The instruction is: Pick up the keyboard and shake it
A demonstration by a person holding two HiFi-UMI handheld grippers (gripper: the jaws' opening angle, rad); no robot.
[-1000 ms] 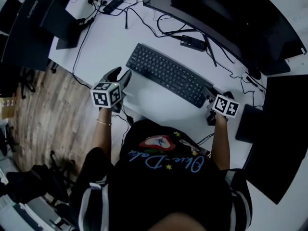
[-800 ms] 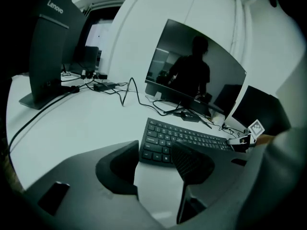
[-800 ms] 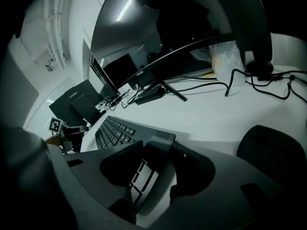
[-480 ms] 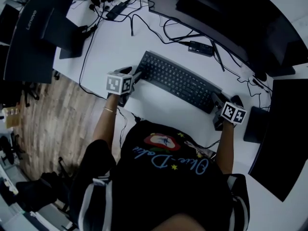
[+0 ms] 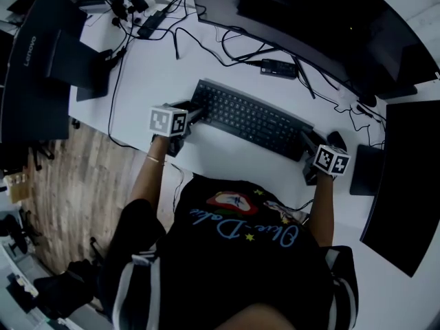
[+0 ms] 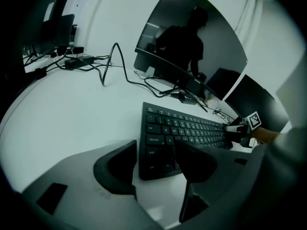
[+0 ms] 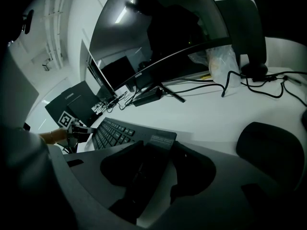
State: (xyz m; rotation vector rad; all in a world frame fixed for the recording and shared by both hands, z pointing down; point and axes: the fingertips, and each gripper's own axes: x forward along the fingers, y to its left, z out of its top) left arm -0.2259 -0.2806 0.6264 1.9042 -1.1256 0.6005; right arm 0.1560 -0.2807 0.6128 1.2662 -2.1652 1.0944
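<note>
1. Head view: black keyboard (image 5: 251, 119) lies slantwise on the white desk (image 5: 158, 67), in front of the curved monitor (image 5: 309, 19); left gripper (image 5: 196, 112) at its left end, right gripper (image 5: 306, 143) at its right end; cables (image 5: 234, 43) trail between keyboard and monitor; wooden floor (image 5: 75, 177) shows past the desk edge. How wide either gripper stands cannot be read from this view.
2. Left gripper view: supplies the left jaw state; jaws spread wide, having just been opening; the near left corner of the keyboard sits in the gap. One jaw stands off the end edge over bare desk, the other hangs over the bottom-row keys; neither pad presses on the keyboard. Keyboard looks flat on the desk at this end; the other gripper's marker cube is visible at the far end.
3. Right gripper view: supplies what the other two lack; jaws narrow, closed on the right end of the keyboard, whose dark slab fills the gap from pad to pad; key rows run away from the jaws toward the left gripper. A dark rounded object (image 7: 278, 150) rests on the desk just beside this gripper.
</note>
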